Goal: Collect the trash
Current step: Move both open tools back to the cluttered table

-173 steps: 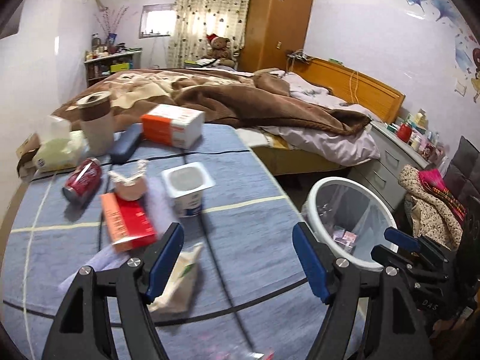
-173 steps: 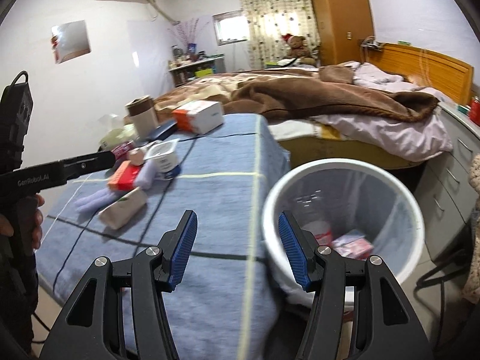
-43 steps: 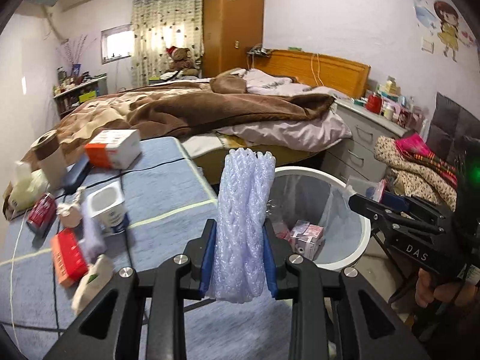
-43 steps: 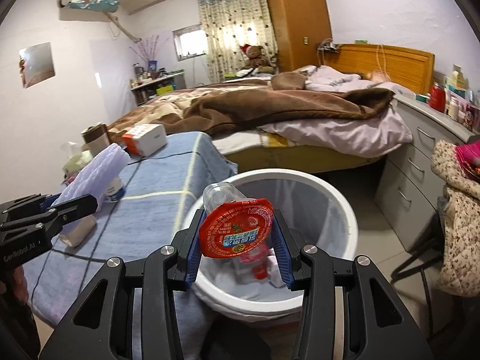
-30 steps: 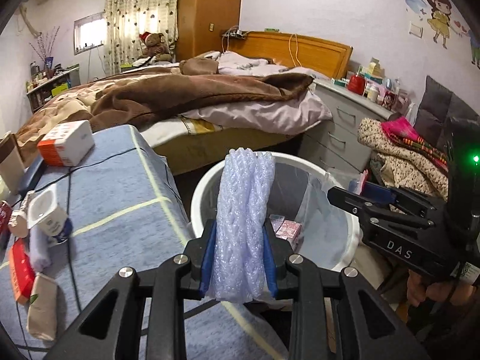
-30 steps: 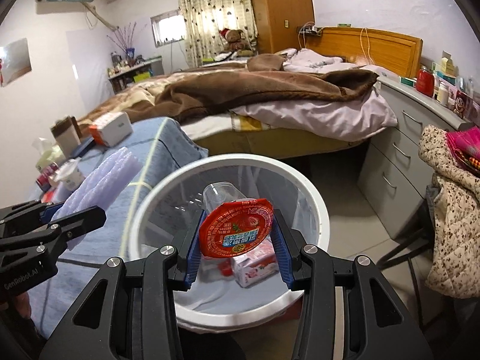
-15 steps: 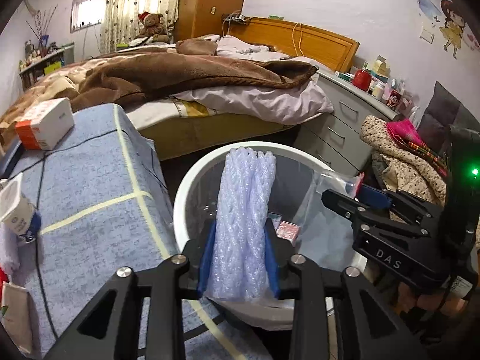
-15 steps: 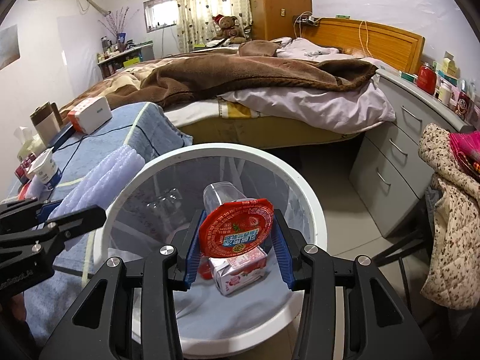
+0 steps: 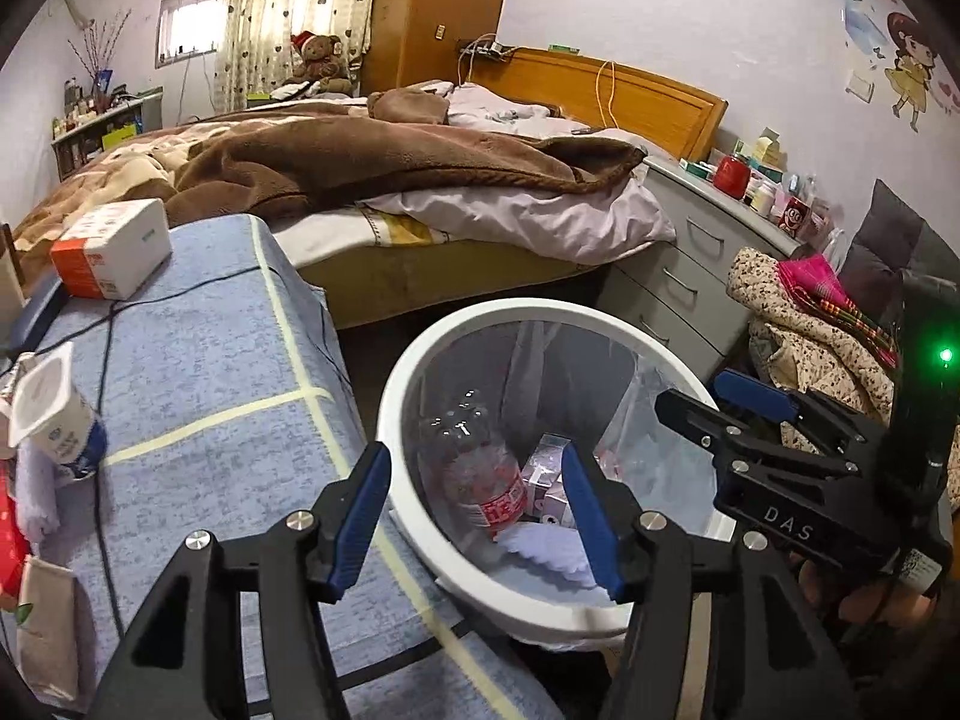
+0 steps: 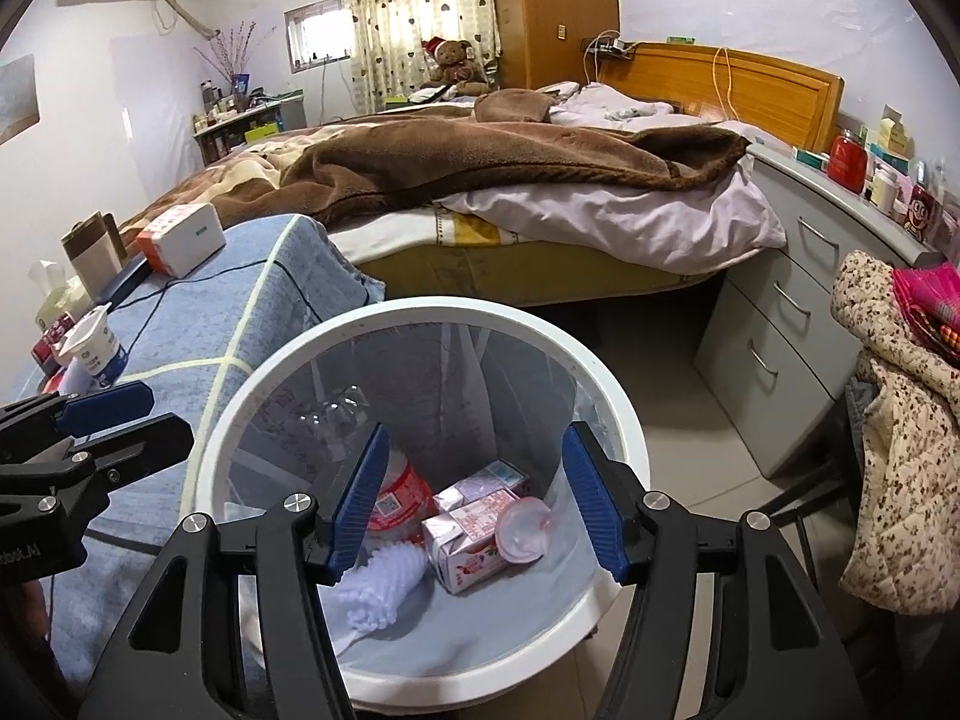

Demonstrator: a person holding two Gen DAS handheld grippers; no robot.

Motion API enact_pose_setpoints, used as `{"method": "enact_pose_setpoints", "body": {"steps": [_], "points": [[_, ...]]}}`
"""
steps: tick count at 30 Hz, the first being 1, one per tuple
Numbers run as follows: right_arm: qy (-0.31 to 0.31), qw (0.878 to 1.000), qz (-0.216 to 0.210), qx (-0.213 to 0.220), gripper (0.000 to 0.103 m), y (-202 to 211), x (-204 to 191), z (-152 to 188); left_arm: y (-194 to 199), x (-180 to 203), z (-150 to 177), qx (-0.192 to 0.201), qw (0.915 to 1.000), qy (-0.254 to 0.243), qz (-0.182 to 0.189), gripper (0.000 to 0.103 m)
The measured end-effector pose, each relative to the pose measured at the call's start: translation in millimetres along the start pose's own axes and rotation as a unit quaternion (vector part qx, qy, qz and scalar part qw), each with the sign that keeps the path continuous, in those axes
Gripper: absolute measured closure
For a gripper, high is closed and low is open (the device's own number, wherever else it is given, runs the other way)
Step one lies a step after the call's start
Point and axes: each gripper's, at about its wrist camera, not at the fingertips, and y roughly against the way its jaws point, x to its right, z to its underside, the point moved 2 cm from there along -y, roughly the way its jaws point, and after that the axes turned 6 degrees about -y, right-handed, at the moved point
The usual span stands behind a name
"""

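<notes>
You are at the drop step: both grippers hang over the round white bin with the clear liner (image 10: 606,396). The left gripper (image 9: 474,516) and the right gripper (image 10: 474,510) have just been opening and now stand wide, nothing between the jaws. The lilac foam net sleeve (image 10: 384,588) and the small clear cup (image 10: 525,528) lie inside the bin. Next, go back to the blue checked tablecloth (image 9: 228,372) for the white yogurt pot (image 9: 51,414).

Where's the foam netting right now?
In the right wrist view, the foam netting lies at the bottom of the bin, left of the pink carton.
</notes>
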Motion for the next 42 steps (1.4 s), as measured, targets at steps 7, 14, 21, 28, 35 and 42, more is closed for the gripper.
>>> {"method": "enact_pose_setpoints", "body": {"steps": [7, 14, 21, 28, 35, 42], "points": [[0.009, 1.0, -0.015, 0.018, 0.041, 11.7, -13.2, -3.0, 21.5, -15.8, 3.6, 0.015, 0.9998, 0.009, -0.013, 0.041], [0.011, 0.999, -0.041, 0.027, 0.04, 17.8, -32.7, -1.0, 47.2, -42.4, 10.8, 0.036, 0.9982, 0.031, -0.037, 0.039], [0.026, 0.997, -0.071, 0.032, 0.039, 18.8, -62.4, 0.1, 73.2, -76.7, 23.2, 0.048, 0.9946, 0.052, -0.075, 0.037], [0.031, 0.994, -0.101, 0.028, 0.038, 12.4, -88.9, -3.2, 100.5, -122.3, 38.6, 0.056, 0.9864, 0.084, -0.129, 0.036], [0.045, 0.99, -0.128, 0.025, 0.038, 4.5, -120.2, -6.8, 114.8, -164.0, 54.3, 0.054, 0.9771, 0.122, -0.165, 0.036], [0.056, 0.984, -0.169, 0.001, 0.038, -12.8, -156.0, -8.5, 115.1, -198.2, 72.7, 0.037, 0.9692, 0.145, -0.196, 0.033]]}}
